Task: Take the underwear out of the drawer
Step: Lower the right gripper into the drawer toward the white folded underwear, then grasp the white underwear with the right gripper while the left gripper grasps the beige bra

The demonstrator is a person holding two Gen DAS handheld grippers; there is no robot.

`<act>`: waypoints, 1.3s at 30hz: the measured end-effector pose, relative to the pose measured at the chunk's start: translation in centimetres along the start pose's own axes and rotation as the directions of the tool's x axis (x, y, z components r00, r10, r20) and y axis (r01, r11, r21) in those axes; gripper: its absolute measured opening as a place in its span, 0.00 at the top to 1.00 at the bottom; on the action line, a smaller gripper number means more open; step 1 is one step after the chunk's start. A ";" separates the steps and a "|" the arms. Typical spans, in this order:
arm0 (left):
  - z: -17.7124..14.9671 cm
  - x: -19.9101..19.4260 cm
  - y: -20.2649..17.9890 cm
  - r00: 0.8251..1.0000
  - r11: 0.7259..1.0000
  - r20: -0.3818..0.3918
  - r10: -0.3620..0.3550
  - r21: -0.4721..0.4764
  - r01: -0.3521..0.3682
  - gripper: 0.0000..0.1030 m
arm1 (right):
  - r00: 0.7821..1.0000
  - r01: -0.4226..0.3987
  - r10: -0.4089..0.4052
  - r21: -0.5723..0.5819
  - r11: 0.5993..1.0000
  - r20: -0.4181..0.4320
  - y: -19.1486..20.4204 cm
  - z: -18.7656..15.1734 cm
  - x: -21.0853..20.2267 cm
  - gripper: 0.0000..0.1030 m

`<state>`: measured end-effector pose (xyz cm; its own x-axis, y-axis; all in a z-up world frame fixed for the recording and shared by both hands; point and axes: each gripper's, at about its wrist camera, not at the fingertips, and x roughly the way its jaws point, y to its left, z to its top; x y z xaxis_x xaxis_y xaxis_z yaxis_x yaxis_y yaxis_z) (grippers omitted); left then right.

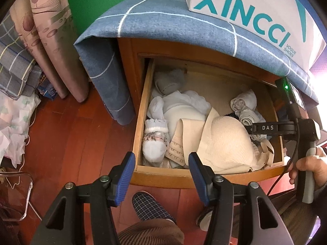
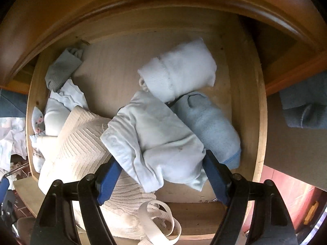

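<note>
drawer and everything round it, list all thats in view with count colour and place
drawer: 1, light wood, pulled open from the cabinet
pale rolled garment: 1, pale blue-white, right side of drawer, between the right claw's fingers
blue rolled garment: 1, light blue, beside it to the right
white roll: 1, white, just behind those two
cream bra: 1, cream, front middle of drawer
grey bundle: 1, grey, back left corner
checked cloth: 1, blue with white lines, draped over cabinet top
shoe box: 1, white with teal letters, on the cloth
slipper: 1, dark checked, floor below drawer
left claw: 1, black with blue pads, open, before the drawer front
right claw: 1, same colours, astride the pale rolled garment
</note>
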<state>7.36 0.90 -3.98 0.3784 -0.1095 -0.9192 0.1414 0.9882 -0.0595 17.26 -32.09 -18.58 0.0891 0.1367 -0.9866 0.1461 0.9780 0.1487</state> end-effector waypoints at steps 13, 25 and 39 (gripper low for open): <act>2.9 3.1 -5.1 0.985 0.992 -0.123 -0.124 0.022 0.127 0.46 | 0.999 -0.050 0.051 0.052 0.997 -0.009 -2.1 -1.7 -1.2 0.71; 4.9 8.5 -10.9 0.948 0.991 -0.293 -0.121 0.019 0.132 0.45 | 0.998 -0.035 0.037 0.051 0.998 -0.053 -4.8 -2.9 -4.3 0.72; 4.8 13.4 -12.9 0.902 0.999 -0.430 -0.027 0.025 0.042 0.23 | 0.983 -0.074 0.087 0.089 0.993 -0.159 -5.1 -2.3 -1.5 0.64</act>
<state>15.00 -13.85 -13.62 -0.0558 -0.0794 -0.9953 0.1797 0.9798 -0.0882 14.12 -36.92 -17.99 -0.0562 0.2448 -0.9679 0.2260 0.9474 0.2265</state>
